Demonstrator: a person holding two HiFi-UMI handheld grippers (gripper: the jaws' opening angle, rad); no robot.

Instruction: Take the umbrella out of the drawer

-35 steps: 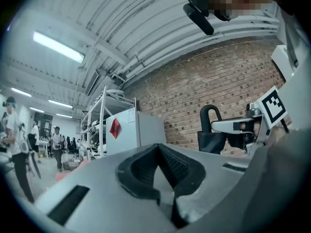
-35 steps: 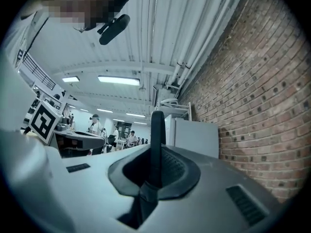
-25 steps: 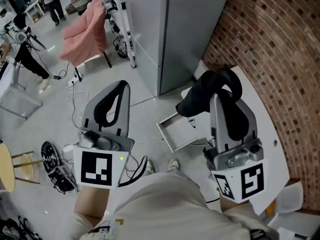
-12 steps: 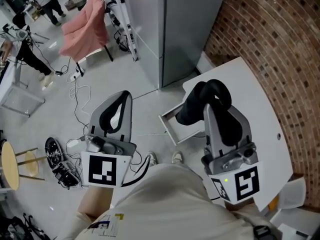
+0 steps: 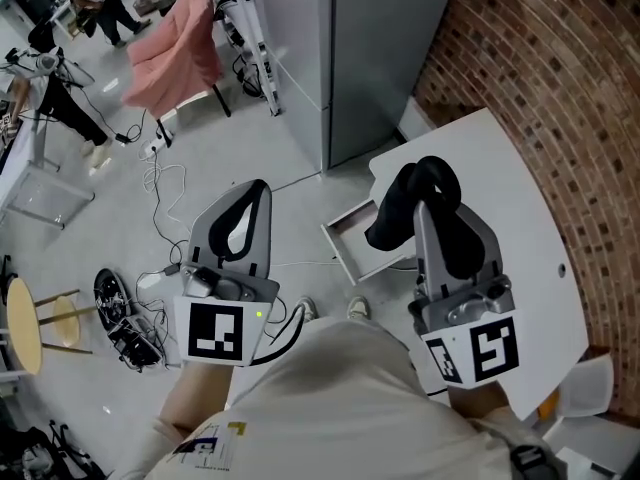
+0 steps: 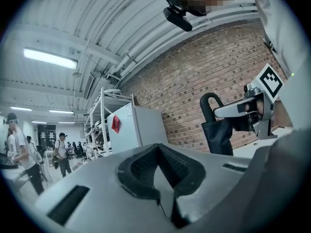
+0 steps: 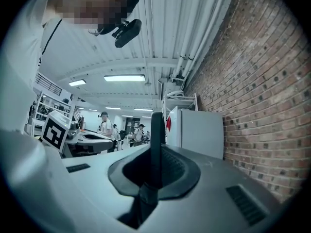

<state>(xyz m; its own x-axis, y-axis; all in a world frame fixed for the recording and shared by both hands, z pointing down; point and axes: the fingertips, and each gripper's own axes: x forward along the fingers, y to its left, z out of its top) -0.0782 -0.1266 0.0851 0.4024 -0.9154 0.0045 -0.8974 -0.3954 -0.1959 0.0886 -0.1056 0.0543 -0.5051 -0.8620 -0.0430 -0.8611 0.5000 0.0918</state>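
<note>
Hanging from the right gripper (image 5: 437,208), a folded black umbrella (image 5: 390,218) is held upright by its hooked handle (image 5: 445,173) above the open drawer (image 5: 337,253) of a white table (image 5: 530,218) set against a brick wall (image 5: 560,78). The gripper's jaws are seen closed tight on the handle's black stem, pads pressed to it from both sides, with the hook rising above them. The umbrella's wrapped canopy is seen drooping below the grip, and from above its lower end is seen against the drawer's pale interior; whether it is clear of the drawer cannot be told. The left gripper (image 5: 250,200) is held level well to the left of the drawer, over the grey floor (image 5: 120,228), its jaws brought together at the tips with nothing caught in them — only the hollow between the dark pads is left showing. Both grippers are pointed away from the person, whose shoes (image 5: 358,308) are seen just short of the drawer's front. A tall grey cabinet (image 5: 340,58) is stood beyond the drawer, beside the table. Farther off, a chair draped in pink cloth (image 5: 175,48), loose cables (image 5: 160,183) on the floor and a yellow-topped stool (image 5: 20,323) are pictured
</note>
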